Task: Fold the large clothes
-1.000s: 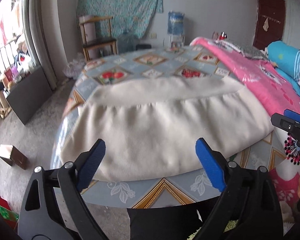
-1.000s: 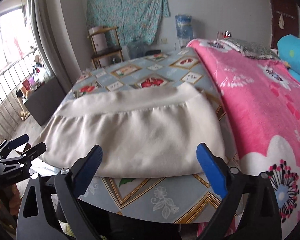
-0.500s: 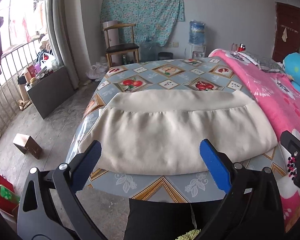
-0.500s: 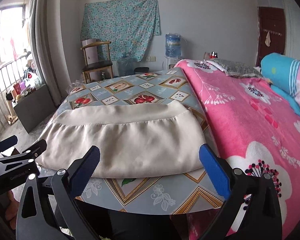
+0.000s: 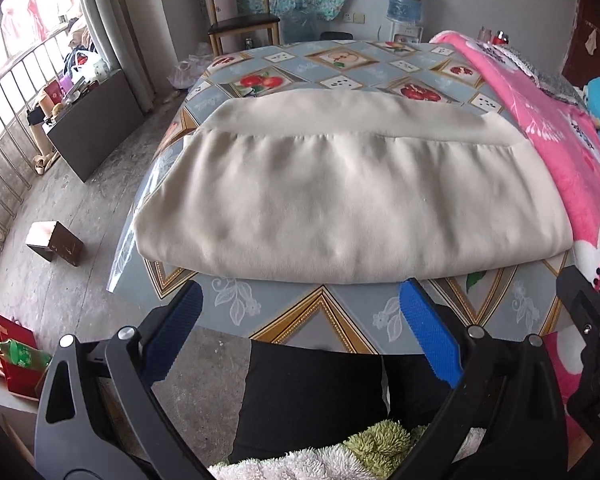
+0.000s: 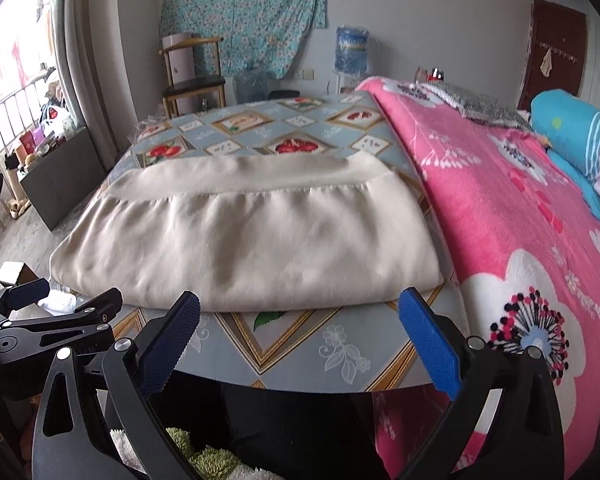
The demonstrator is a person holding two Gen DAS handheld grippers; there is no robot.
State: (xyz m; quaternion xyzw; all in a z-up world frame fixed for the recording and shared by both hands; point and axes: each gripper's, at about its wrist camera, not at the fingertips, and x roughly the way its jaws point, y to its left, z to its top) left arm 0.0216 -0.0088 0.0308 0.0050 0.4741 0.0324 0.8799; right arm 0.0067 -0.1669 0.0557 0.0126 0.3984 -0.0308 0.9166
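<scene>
A cream garment lies folded flat on the patterned cover of the bed, with a plain band along its far edge. It also shows in the right wrist view. My left gripper is open and empty, held back from the bed's near edge, short of the garment's near fold. My right gripper is open and empty too, back from the near edge by the garment's right end. The left gripper shows in the right wrist view at the lower left.
A pink flowered blanket covers the bed's right side, with blue pillows beyond. A wooden chair and a water dispenser stand by the far wall. A small box lies on the floor at the left.
Both grippers have pulled back and risen from the bed's near edge, staying open. The garment has not moved.
</scene>
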